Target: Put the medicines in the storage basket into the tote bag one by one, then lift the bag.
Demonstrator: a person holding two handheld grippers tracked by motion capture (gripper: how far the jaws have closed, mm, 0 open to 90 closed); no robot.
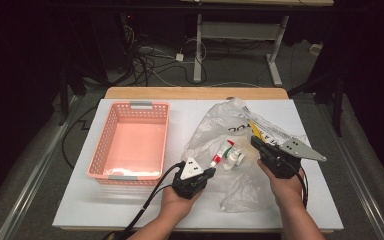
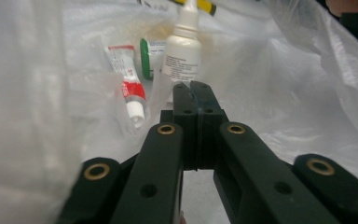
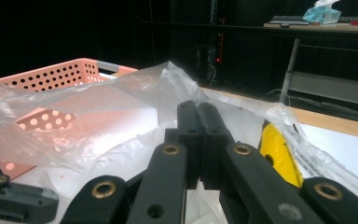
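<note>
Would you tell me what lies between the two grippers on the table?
In the high view, a red-and-white tube and a white bottle lie in the clear plastic bag, between left gripper and right gripper.

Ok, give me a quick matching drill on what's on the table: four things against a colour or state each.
Things:
1. basket
2. tube
3. bottle
4. plastic bag

Colour or state:
A. clear and crumpled
B. white, with a printed label
C. pink, with holes in its walls
D. red and white, with a white cap

Pairs: 1-C, 2-D, 3-B, 4-A

Bright overhead light on the white table (image 1: 130, 205), dark surroundings, soft blur close up.
</note>
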